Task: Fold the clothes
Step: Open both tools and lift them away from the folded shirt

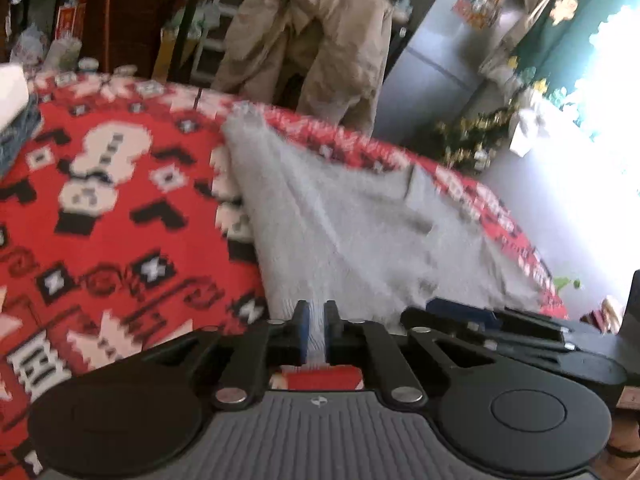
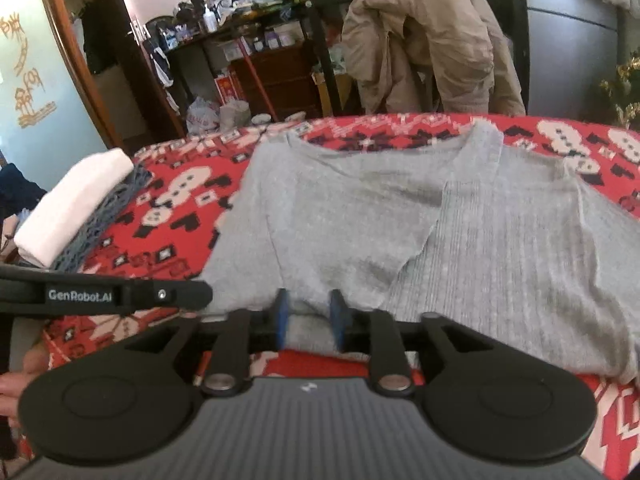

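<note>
A grey ribbed sweater (image 1: 340, 220) (image 2: 360, 208) lies spread on a red, white and black patterned tablecloth (image 1: 120, 200) (image 2: 180, 208), neckline at the far edge and one side folded over the middle. My left gripper (image 1: 316, 328) is shut on the sweater's near hem, and the cloth runs taut up to its blue pads. My right gripper (image 2: 310, 320) has a bunched piece of the hem between its pads, which stand a little apart. Each gripper shows in the other's view: the left (image 2: 120, 296), the right (image 1: 480, 318), close side by side.
A folded stack, white cloth on blue knit (image 2: 72, 204) (image 1: 12, 92), sits at the table's left. A beige jacket (image 1: 320, 40) (image 2: 424, 40) hangs on a chair behind the table. Cluttered shelves (image 2: 256, 32) and a grey fridge (image 1: 432, 72) stand beyond.
</note>
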Demonstrator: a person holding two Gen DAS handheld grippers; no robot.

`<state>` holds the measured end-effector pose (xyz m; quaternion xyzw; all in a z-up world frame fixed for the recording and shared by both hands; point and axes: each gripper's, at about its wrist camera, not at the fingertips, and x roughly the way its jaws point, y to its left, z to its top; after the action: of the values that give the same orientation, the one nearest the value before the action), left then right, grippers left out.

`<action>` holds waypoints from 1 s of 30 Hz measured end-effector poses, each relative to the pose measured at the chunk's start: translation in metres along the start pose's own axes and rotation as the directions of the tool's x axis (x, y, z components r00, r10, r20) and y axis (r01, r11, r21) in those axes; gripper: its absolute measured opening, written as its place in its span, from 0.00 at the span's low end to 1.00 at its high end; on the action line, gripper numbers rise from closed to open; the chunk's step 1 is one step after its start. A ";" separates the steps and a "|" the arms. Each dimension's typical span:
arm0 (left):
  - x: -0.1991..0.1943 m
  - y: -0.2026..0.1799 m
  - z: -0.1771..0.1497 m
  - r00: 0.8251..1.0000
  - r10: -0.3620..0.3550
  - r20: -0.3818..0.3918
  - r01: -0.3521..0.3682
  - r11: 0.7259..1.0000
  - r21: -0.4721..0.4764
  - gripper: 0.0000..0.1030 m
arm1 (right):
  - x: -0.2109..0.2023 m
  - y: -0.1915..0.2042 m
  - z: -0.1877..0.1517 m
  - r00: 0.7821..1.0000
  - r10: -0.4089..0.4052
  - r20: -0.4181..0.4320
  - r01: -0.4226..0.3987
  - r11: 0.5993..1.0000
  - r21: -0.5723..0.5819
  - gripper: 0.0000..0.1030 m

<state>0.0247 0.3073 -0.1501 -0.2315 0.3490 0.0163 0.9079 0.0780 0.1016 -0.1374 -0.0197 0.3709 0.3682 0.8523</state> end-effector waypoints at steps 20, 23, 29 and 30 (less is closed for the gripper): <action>0.009 -0.024 0.005 0.925 0.350 0.150 -0.359 0.932 0.040 0.87 | -0.004 -0.015 0.020 0.935 -0.326 0.142 0.324 0.945 0.035 0.99; 0.007 -0.025 0.006 0.918 0.366 0.152 -0.375 0.926 0.035 0.87 | -0.008 -0.020 0.022 0.917 -0.373 0.140 0.368 0.928 0.060 0.99; 0.002 -0.031 0.011 0.889 0.417 0.191 -0.427 0.904 0.015 0.92 | -0.023 -0.022 0.028 0.913 -0.371 0.166 0.371 0.928 0.036 0.99; 0.000 -0.031 0.012 0.884 0.419 0.207 -0.430 0.902 0.013 0.92 | -0.023 -0.019 0.030 0.913 -0.373 0.166 0.375 0.927 0.017 0.99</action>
<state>0.0381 0.2845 -0.1297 -0.1199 0.2987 0.2274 0.9191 0.0982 0.0826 -0.1051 -0.0659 0.2849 0.2015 0.9348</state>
